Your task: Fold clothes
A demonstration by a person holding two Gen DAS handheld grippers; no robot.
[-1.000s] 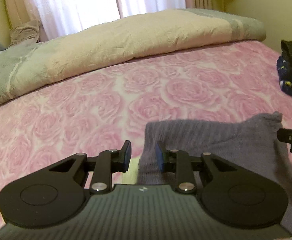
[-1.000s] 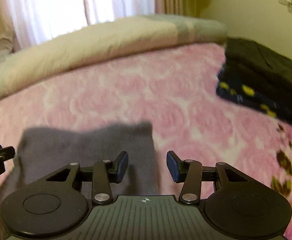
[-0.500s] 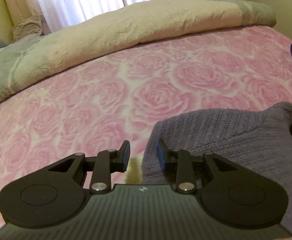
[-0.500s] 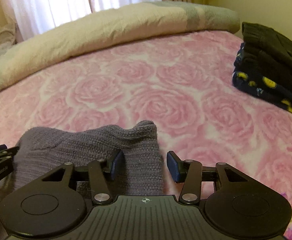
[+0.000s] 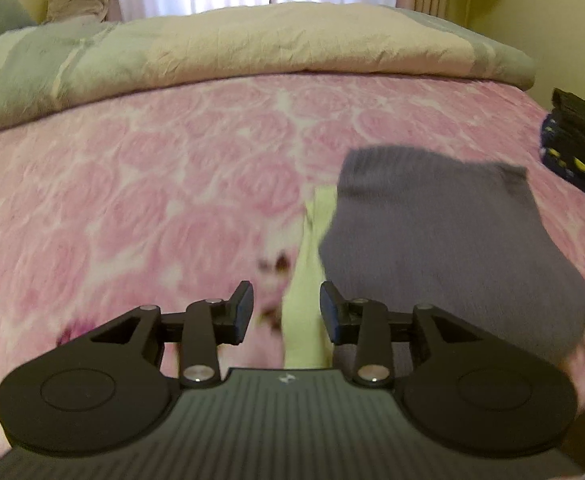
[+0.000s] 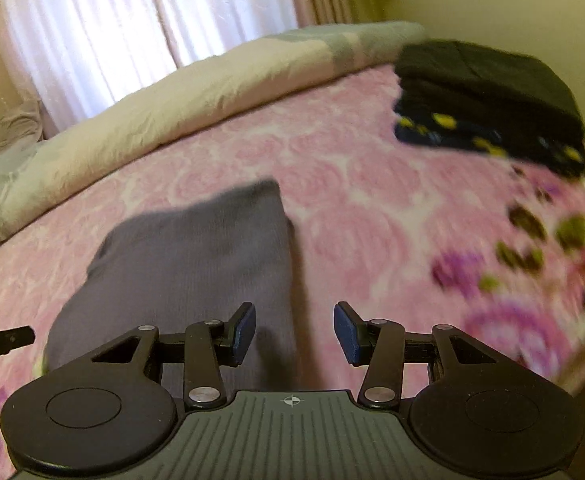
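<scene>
A folded grey knitted garment [image 5: 444, 236] lies flat on the pink rose bedspread [image 5: 132, 208]; it also shows in the right wrist view [image 6: 188, 264]. A pale yellow-green cloth [image 5: 312, 272] sticks out from under its left edge. My left gripper [image 5: 286, 312] is open and empty, above the yellow cloth at the garment's near left corner. My right gripper [image 6: 294, 332] is open and empty, above the garment's near right edge. Both views are motion-blurred.
A rolled beige and grey-green duvet [image 5: 252, 48] lies across the far side of the bed. A stack of folded dark clothes [image 6: 488, 100] sits at the right, seen also in the left wrist view [image 5: 580, 148]. White curtains [image 6: 132, 32] hang behind.
Both grippers have pulled back and up from the grey garment, which now lies flat. Both have opened a little wider. The yellow cloth now shows more.
</scene>
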